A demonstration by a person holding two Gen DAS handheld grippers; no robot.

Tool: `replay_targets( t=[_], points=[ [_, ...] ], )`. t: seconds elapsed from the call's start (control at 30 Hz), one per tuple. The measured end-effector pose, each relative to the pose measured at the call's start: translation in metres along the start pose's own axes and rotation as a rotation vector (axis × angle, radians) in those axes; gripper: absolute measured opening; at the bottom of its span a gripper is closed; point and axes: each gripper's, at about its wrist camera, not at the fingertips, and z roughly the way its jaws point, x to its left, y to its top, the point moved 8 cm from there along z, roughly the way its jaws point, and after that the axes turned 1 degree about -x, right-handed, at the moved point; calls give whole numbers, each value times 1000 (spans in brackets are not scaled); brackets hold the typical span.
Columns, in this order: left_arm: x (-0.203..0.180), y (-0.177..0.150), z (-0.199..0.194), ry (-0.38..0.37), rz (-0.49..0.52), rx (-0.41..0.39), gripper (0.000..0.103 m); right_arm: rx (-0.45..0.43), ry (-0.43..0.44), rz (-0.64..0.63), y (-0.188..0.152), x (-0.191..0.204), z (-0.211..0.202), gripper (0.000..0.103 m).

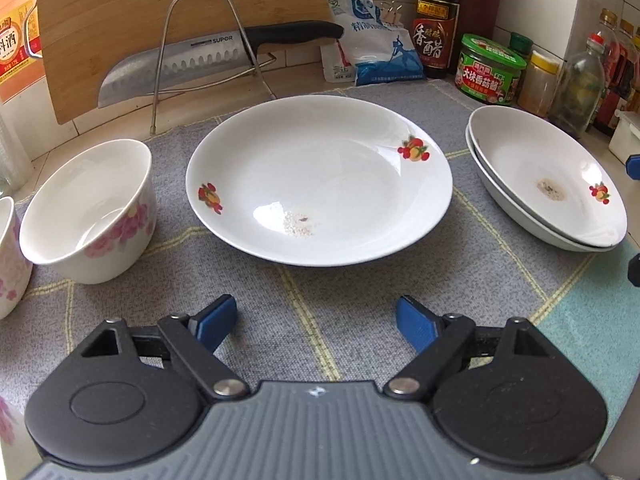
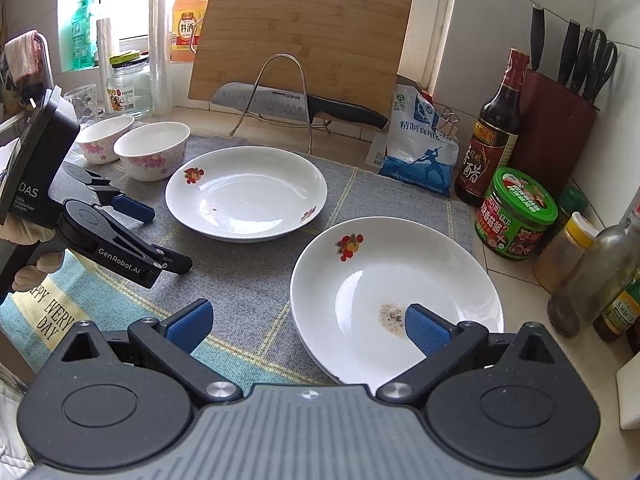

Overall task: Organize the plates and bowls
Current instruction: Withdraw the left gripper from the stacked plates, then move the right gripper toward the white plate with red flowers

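surface (image 2: pixel 516 276): tiled kitchen counter, its middle covered by a grey checked mat (image 2: pixel 248 276) with a teal cloth (image 2: pixel 60 308) at the near left edge.

single plate (image 2: pixel 246 192): white, fruit decals on the rim, a small speck of residue inside; lies flat at the middle of the mat, apart from the other dishes.

stacked plates (image 2: pixel 396 300): two of the same pattern, one nested in the other, at the right edge of the mat near the jars; a brownish stain in the upper one.

bowls: two white bowls with pink flowers at the far left corner of the mat, the nearer bowl (image 2: pixel 152 150) just beside the farther bowl (image 2: pixel 105 139).

left tongs (image 1: pixel 316 322): open, nothing between the blue pads; they hang over bare mat on the near side of the single plate, not touching it. a hand (image 2: pixel 34 268) grips the handle.

right tongs (image 2: pixel 306 326): open, nothing gripped. the right pad shows over the near part of the stacked plates and the left pad over the mat; whether the pad touches the plate cannot be told.

back edge of the surface: bamboo cutting board (image 2: pixel 304 40) leaning on the wall, knife (image 2: pixel 296 104) in a wire rack (image 2: pixel 282 92), salt bag (image 2: pixel 420 148), vinegar bottle (image 2: pixel 494 132), green-lidded jar (image 2: pixel 518 216), knife block (image 2: pixel 556 124).
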Motion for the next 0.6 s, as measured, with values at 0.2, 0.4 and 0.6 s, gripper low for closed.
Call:
replay_targets(
  t=[0.2,0.4,0.6],
  points=[
    [1,8,11,-25,24,-30,95,29,-36,8,6,8,2,103],
    [0,13,20,-23,24,-21,103,35,-10,-29,18,13,9,103],
    [2,13,22,-2,-5,-32,103,3,61,-83,37,8,25,103]
  ],
)
